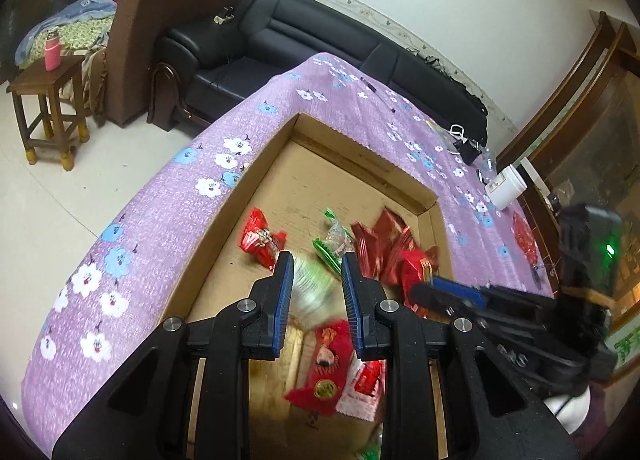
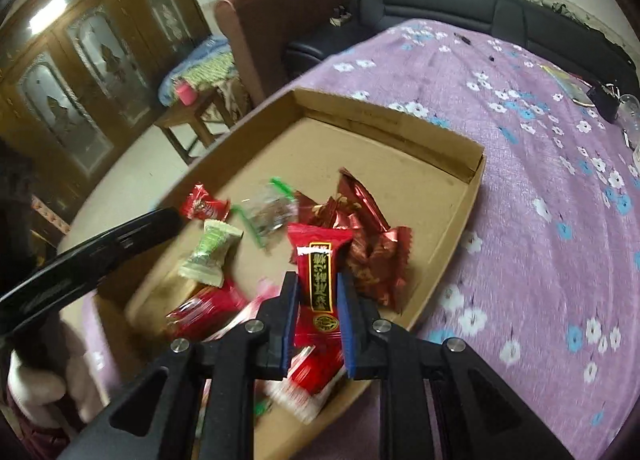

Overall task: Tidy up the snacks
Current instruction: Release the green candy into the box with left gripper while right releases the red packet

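Shallow cardboard tray (image 2: pixel 448 163) on fuzzy floral worktop (image 2: pixel 540 219), right gripper (image 2: pixel 318 292) jaws clamping glossy red packet (image 2: pixel 320 260), left gripper (image 1: pixel 318 272) jaws pinching crinkly green-white packet (image 1: pixel 314 288), foil wrappers (image 2: pixel 372 252) at 12 o'clock.

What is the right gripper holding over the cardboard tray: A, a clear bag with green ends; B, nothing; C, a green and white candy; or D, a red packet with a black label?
D: in the right wrist view the right gripper is shut on a red packet with a black label, above the tray.
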Demonstrator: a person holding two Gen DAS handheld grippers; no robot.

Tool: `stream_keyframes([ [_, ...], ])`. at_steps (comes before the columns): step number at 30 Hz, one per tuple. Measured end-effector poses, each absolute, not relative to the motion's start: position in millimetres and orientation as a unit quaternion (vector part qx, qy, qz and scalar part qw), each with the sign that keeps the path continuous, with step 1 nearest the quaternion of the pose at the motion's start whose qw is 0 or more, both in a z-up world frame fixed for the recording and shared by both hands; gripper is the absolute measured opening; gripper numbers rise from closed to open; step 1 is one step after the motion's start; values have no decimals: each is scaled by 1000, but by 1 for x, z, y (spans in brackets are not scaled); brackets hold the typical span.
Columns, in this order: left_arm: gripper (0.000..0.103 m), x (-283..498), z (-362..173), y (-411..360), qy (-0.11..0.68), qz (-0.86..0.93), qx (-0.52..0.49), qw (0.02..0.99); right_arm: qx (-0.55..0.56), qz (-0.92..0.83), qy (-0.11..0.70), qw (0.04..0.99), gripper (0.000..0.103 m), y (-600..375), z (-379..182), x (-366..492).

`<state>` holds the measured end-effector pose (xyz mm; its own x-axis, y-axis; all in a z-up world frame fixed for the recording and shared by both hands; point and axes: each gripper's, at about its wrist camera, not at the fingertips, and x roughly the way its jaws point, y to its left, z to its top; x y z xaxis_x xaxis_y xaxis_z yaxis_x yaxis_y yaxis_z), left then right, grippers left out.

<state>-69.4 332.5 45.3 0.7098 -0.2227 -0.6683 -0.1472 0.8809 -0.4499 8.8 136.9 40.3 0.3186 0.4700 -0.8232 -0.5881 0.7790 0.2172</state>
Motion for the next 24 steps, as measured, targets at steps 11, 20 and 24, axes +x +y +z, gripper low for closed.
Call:
stream_keyframes([
  [11,23,-63,43,334,381,-21,-244,892,-59,292,495,816,22,147,41,55],
  [20,23,-100,63,320,342,47,-197,918,-24,340,483,807,37,136,53,8],
  [24,42,-122,73,321,308,69,-201,927,-73,367,462,804,37,139,61,-38],
])
